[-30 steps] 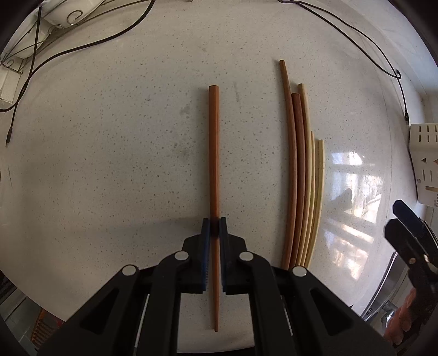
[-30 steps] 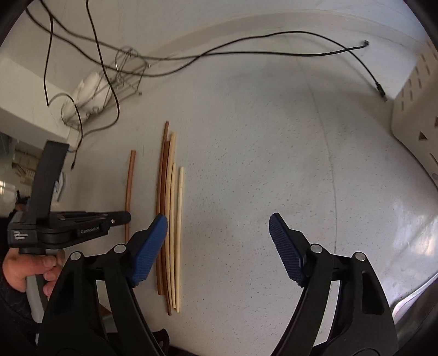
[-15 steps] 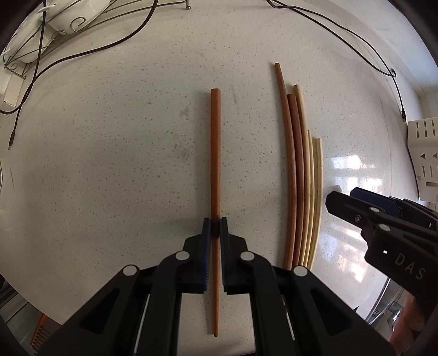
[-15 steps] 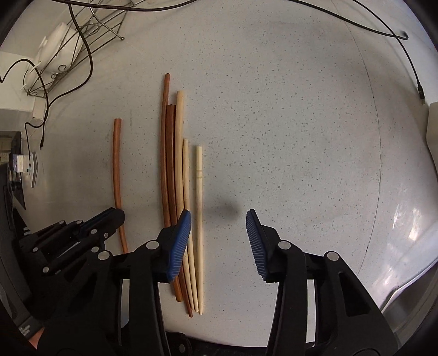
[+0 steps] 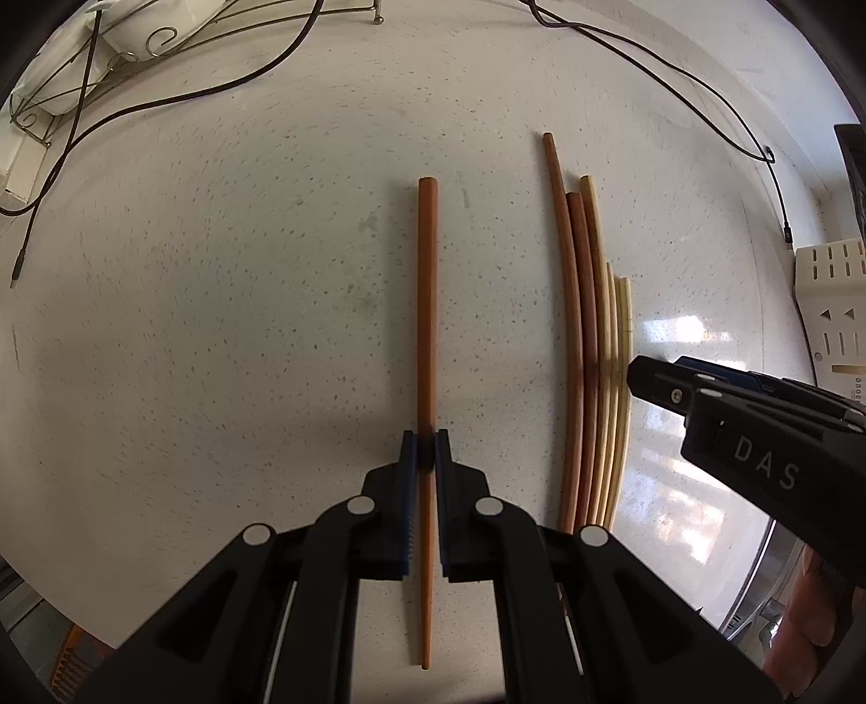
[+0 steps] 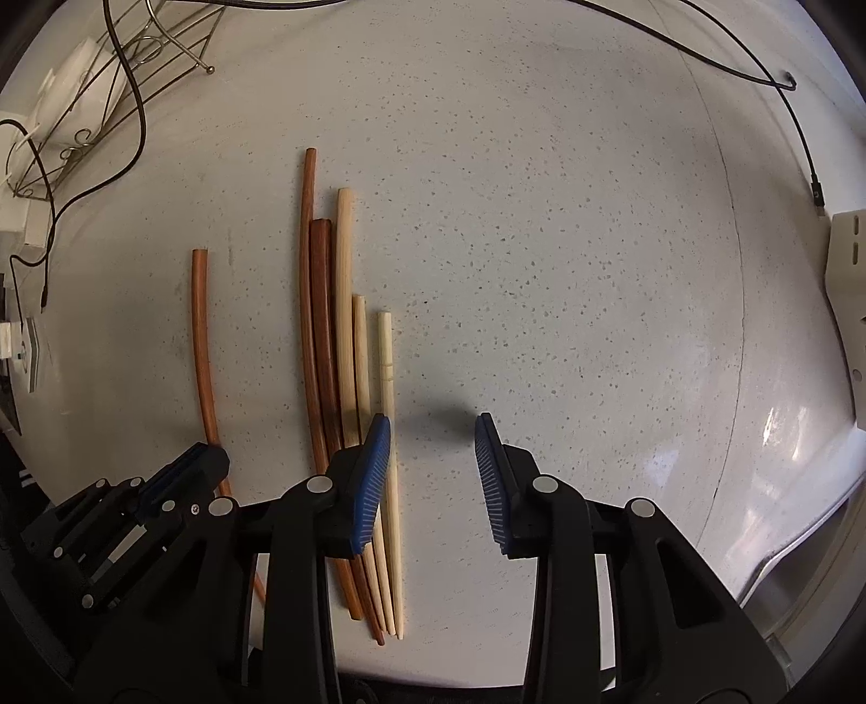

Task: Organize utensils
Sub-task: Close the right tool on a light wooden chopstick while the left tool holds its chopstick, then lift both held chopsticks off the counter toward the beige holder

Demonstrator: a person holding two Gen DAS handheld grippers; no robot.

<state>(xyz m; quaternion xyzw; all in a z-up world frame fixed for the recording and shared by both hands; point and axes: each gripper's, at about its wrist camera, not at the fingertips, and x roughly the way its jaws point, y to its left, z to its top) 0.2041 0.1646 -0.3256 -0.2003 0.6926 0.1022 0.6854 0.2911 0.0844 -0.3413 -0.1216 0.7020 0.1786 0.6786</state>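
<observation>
Six chopsticks lie on a speckled white worktop (image 6: 568, 243): five side by side in a row (image 6: 346, 379), and one reddish-brown chopstick (image 5: 427, 325) apart to their left. The left gripper (image 5: 427, 455) is clamped on this lone chopstick. The right gripper (image 6: 433, 433), jaws apart and just narrowing, hangs beside the row's palest chopstick (image 6: 387, 379), holding nothing

A speckled white counter (image 6: 541, 271) carries a brass-coloured wire rack (image 5: 135, 49) holding something white at its far left corner. Thin black cables (image 5: 649, 70) trail along the far edge. A cream perforated holder (image 5: 831, 303) stands at the right edge.
</observation>
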